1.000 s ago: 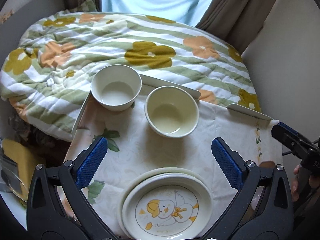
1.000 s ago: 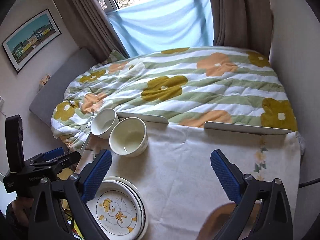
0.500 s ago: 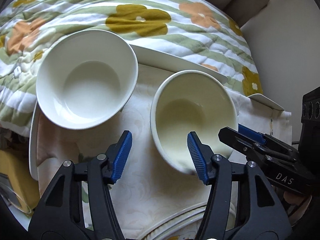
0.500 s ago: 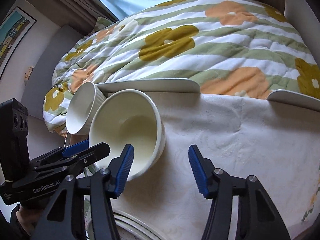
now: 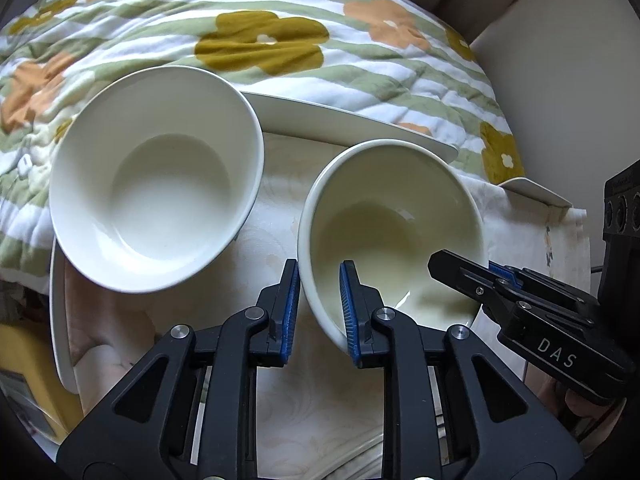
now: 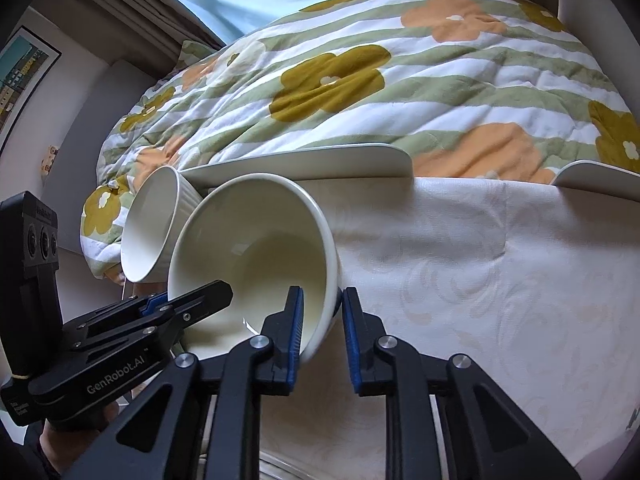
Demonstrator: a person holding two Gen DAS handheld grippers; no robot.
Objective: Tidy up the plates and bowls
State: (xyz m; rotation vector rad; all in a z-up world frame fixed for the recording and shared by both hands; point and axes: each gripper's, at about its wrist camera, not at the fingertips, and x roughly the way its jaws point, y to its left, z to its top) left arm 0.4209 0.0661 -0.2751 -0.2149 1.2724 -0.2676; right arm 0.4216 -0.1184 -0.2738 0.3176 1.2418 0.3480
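A cream bowl [image 5: 384, 216] stands on the cloth-covered table with both grippers at its near rim. My left gripper [image 5: 319, 280] is shut on the bowl's left wall, one blue pad inside and one outside. My right gripper [image 6: 322, 308] has its jaws closing on the right wall of the same cream bowl [image 6: 256, 248], and its pads press that wall from both sides. Each gripper shows in the other's view: the right gripper [image 5: 460, 268] and the left gripper [image 6: 200, 296]. A white ribbed bowl [image 5: 156, 184] [image 6: 154, 216] sits just left of the cream one, untouched.
A pale patterned cloth [image 6: 480, 280] covers the table. White raised table edges [image 5: 340, 120] run along its far side. A flowered quilt [image 6: 360, 80] lies beyond. The rim of stacked plates [image 5: 352, 456] shows near the bottom edge. A wall stands to the right.
Both grippers dropped from above the plates to the cream bowl. Their jaws went from wide open to clamped on its rim, left on the left wall, right on the right wall.
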